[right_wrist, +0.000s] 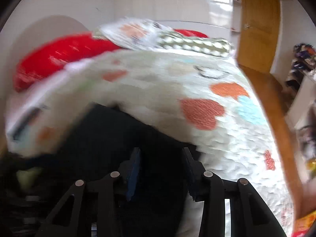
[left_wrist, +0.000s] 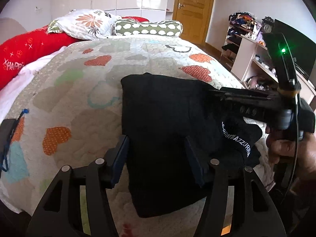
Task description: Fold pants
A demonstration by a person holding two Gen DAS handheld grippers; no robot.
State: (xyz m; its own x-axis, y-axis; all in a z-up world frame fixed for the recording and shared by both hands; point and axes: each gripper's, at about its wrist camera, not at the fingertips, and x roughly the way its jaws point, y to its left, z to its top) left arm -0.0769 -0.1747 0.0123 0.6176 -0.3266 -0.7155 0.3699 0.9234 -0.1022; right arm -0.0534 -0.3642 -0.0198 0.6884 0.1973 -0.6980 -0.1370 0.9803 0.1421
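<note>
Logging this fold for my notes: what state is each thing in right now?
black pants: folded into a compact bundle on the quilt
left gripper: open, jaws straddling the pants' near edge
right gripper: partly open above the pants, view blurred
wooden door: closed

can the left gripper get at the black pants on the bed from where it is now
Probably yes. The left gripper has its fingers spread over the near part of the folded black pants on the quilt, with nothing between them. The right gripper works the far right side, clear of that path.
</note>
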